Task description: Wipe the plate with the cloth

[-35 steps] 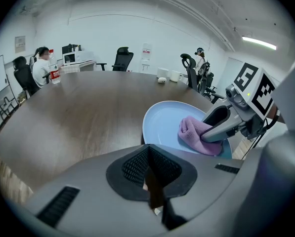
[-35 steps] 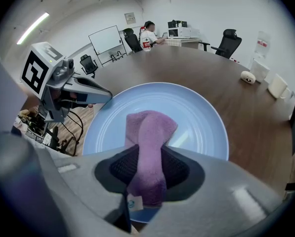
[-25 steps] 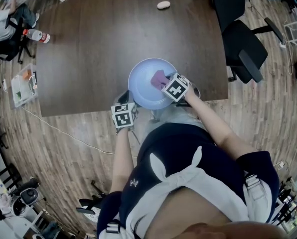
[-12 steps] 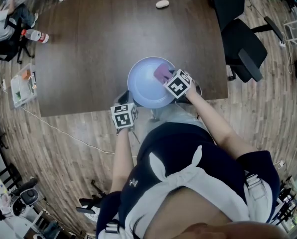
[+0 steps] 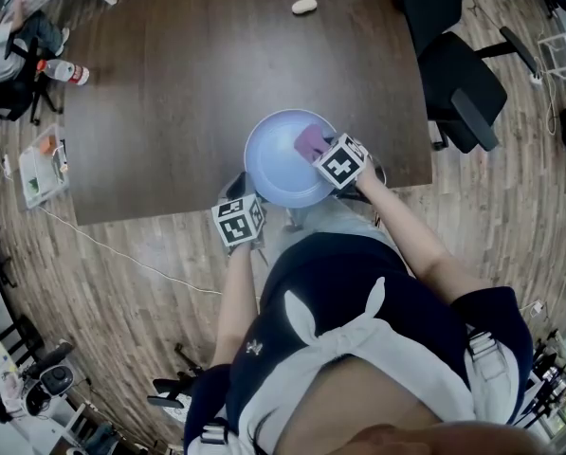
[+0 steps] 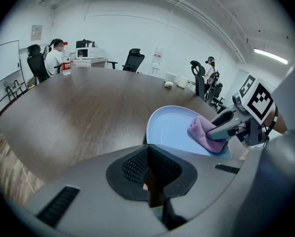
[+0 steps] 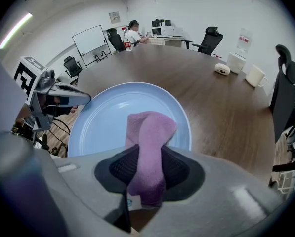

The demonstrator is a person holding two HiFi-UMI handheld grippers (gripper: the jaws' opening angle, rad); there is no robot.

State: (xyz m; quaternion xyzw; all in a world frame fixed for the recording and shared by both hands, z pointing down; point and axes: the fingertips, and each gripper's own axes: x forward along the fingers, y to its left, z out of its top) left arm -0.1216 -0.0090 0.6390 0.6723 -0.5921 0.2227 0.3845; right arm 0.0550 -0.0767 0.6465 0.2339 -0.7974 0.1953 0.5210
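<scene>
Plate [image 5: 273,159]: a pale blue, round, shallow dish, the largest of the task's things, which lay on the dark desk [image 5: 188,93] close to the person's edge. It extended ahead of and below the right gripper [image 5: 320,152] and ahead and to the right of the left gripper [image 5: 245,195]. The plate looked rigid and smooth, so it was judged likely to slide under a wiping stroke and liable to chip if it slipped off the edge. The rim was the only part thin enough for jaws to take. The left jaws stood pressed nearly together at the near rim and appeared to pinch it, steadying the plate, though the contact itself was hard to make out.

Cloth [image 7: 149,132]: a small purple, fleecy piece, pinched between the right jaws, which were held apart by its bunched thickness. A folded end projected ahead of the jaw tips and rested on the right part of the plate's inner face; a shorter tail hung behind the pads. It was judged light, soft and limp, with no stiffness of its own. A hold across the gathered middle therefore suited it, leaving enough free fold ahead of the jaws to press flat on the surface, and gripping too near an end risked the cloth pulling out.
</scene>
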